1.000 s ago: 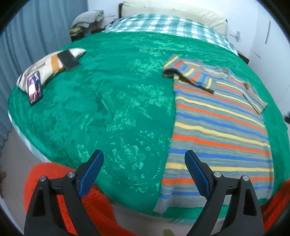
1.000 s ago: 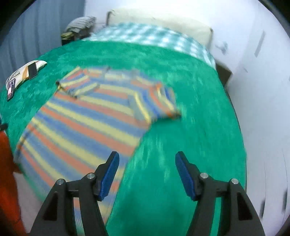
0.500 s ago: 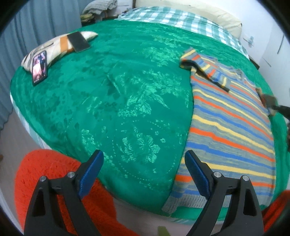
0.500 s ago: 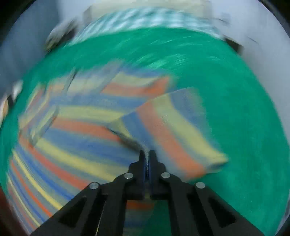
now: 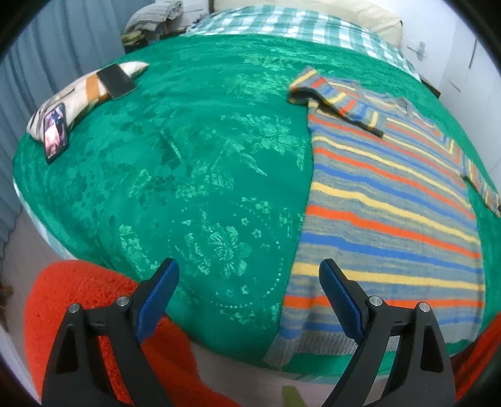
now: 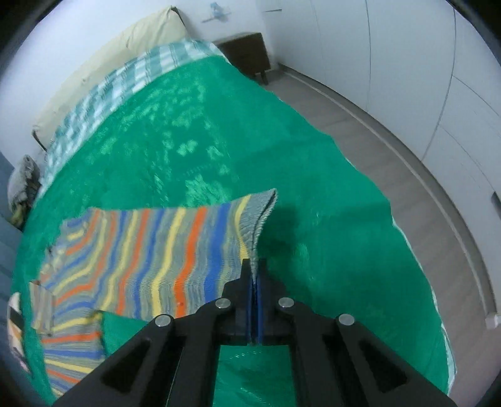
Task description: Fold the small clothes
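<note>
1. A green floral bedspread (image 5: 194,175) is spread over the bed.
2. A checked sheet (image 5: 291,26) and cream pillow (image 6: 125,40) are seen at the head.
3. A phone (image 5: 54,133) is propped on a patterned cushion (image 5: 78,94).
4. A dark nightstand (image 6: 247,56) is placed against the wall.

The left gripper (image 5: 249,281) hangs tilted steeply downward, its blue-padded jaws spread wide with nothing between them, both black finger arms splayed out to either side. The right gripper (image 6: 254,266) also points down, jaws pressed tight together, pinching a fold of the striped sleeve (image 6: 250,219) right at the pads (image 6: 249,288).
</note>
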Action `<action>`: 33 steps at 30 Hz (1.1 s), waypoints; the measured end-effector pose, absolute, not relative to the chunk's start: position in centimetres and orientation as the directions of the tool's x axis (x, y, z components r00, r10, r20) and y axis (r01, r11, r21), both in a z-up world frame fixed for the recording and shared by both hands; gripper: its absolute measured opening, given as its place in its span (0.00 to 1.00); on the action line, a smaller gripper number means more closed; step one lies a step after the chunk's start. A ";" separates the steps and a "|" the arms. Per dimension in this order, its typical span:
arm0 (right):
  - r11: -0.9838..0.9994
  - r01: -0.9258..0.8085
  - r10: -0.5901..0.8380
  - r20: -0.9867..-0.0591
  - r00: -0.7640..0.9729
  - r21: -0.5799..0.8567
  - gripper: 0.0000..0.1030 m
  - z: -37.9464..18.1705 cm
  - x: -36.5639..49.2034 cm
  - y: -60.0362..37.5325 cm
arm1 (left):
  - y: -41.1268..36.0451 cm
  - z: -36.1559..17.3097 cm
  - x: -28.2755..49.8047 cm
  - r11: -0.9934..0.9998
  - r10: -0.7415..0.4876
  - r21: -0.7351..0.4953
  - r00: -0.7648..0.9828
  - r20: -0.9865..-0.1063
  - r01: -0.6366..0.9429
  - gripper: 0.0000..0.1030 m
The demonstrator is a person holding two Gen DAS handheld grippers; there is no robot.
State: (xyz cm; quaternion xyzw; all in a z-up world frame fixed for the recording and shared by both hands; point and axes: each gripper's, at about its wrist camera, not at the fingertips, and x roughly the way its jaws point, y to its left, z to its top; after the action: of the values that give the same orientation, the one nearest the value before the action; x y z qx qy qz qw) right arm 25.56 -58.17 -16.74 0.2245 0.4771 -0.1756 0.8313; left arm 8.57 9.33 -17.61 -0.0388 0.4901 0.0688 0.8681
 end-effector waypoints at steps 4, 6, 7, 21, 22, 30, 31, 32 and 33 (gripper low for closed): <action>0.822 0.541 -0.092 -0.894 0.438 0.180 0.01 -18.9 25.2 -59.0 | 9.5 -17.5 8.3 0.987 0.088 0.005 0.515 -0.853 -0.160 0.89; 0.831 0.534 -0.112 -0.894 0.433 0.154 0.01 -19.2 25.5 -58.8 | 9.8 -17.6 8.3 0.986 0.085 -0.002 0.510 -0.856 -0.167 0.89; 0.837 0.529 -0.122 -0.895 0.430 0.141 0.01 -19.2 25.6 -58.6 | 9.9 -17.6 8.3 0.985 0.084 -0.004 0.509 -0.856 -0.170 0.89; 0.881 0.468 -0.176 -0.868 0.464 0.072 0.18 -18.8 24.1 -57.6 | 9.9 -17.6 7.9 0.987 0.080 -0.005 0.516 -0.853 -0.161 0.89; 0.872 0.482 -0.180 -0.862 0.474 0.083 0.33 -18.6 23.4 -57.8 | 9.9 -17.6 7.9 0.987 0.079 -0.005 0.515 -0.853 -0.160 0.89; 0.817 0.572 -0.304 -0.788 0.536 0.073 0.60 -14.6 15.7 -57.8 | 9.9 -17.3 7.8 0.987 0.064 -0.024 0.528 -0.847 -0.158 0.89; 0.827 0.555 -0.291 -0.776 0.559 0.089 0.60 -13.8 15.0 -57.1 | 9.9 -17.1 7.7 0.988 0.063 -0.024 0.531 -0.845 -0.155 0.89; 0.841 0.530 -0.273 -0.766 0.582 0.103 0.60 -13.0 14.3 -56.2 | 9.7 -16.9 7.6 0.988 0.062 -0.024 0.535 -0.842 -0.151 0.89; 0.858 0.501 -0.250 -0.758 0.603 0.116 0.61 -12.3 13.8 -55.0 | 9.6 -16.8 7.5 0.989 0.061 -0.022 0.540 -0.840 -0.146 0.89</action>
State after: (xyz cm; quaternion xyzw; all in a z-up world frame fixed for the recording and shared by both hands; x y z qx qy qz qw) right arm 13.83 -54.99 -12.26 0.1602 0.3913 -0.2130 0.8808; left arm 7.49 9.57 -16.78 -0.0448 0.4760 0.0590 0.8763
